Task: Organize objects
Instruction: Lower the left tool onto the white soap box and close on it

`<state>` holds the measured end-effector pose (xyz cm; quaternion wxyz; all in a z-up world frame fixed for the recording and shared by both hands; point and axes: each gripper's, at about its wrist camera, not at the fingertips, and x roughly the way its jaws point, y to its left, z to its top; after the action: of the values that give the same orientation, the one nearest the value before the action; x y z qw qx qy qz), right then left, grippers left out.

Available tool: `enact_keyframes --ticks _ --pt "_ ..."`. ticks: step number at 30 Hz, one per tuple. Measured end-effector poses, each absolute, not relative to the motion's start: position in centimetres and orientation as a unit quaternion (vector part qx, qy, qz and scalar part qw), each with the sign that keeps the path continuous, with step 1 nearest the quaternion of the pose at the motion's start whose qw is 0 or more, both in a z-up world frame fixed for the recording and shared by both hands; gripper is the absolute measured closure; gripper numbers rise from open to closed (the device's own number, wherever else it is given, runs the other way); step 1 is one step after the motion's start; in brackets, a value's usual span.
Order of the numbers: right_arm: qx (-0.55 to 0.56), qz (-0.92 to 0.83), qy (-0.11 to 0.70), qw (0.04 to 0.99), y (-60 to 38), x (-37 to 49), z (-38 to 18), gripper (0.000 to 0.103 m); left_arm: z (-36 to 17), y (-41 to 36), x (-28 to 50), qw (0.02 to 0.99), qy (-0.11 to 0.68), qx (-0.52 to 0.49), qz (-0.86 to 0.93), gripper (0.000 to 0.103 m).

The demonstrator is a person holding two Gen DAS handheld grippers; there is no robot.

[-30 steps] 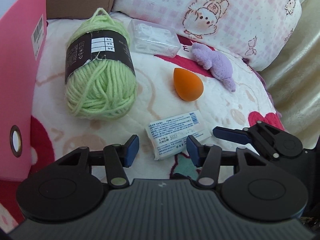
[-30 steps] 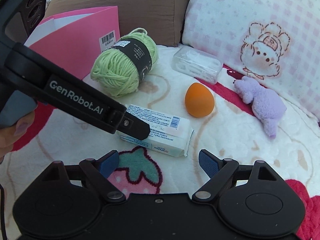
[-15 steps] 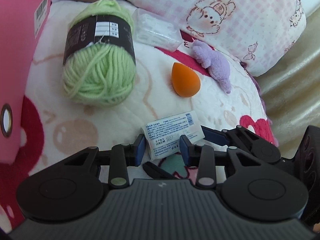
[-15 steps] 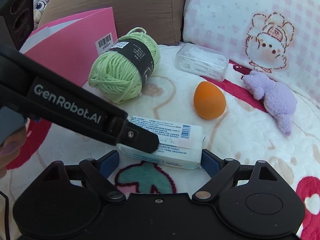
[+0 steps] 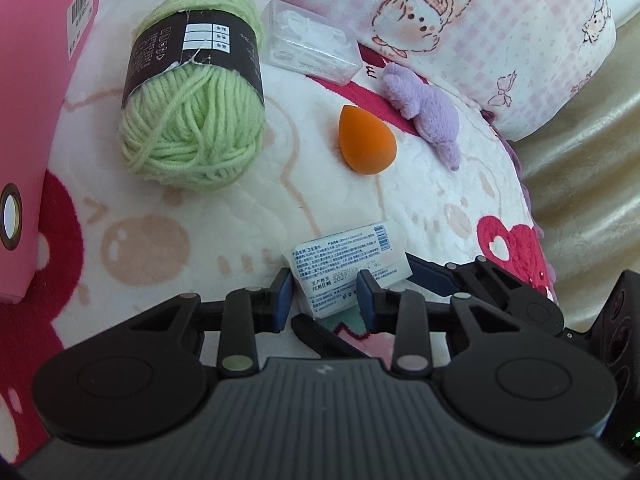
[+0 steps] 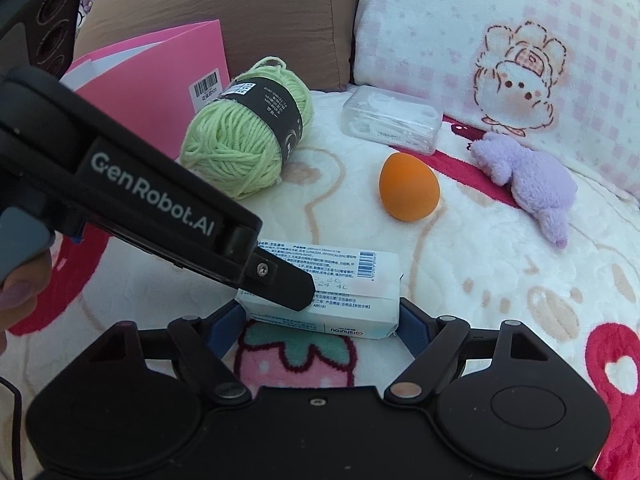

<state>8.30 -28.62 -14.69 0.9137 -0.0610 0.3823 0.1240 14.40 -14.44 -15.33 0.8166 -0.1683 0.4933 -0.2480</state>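
The white rectangular wet-wipe packet (image 6: 324, 292) lies on the plush blanket (image 6: 500, 280). The left tongs (image 5: 324, 296) are clamped across it; the right tongs (image 6: 320, 316) have just been closing on its ends, sharing the lift.

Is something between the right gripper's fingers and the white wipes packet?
Nothing visible. The right gripper already has the white wipes packet between its fingers. The left gripper holds the packet's narrow side from the other direction, one finger lying across its top.

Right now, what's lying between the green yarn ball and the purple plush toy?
The orange egg-shaped sponge sits between the green yarn ball and the purple plush toy on the blanket, touching neither; both wrist views show it.
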Motion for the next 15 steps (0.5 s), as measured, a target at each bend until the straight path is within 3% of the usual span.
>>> enact_keyframes --ticks 15 --pt "-0.049 0.115 0.412 0.903 -27.98 7.76 -14.21 0.018 -14.62 -14.83 13.89 0.810 0.514 -0.146 -0.242 0.070"
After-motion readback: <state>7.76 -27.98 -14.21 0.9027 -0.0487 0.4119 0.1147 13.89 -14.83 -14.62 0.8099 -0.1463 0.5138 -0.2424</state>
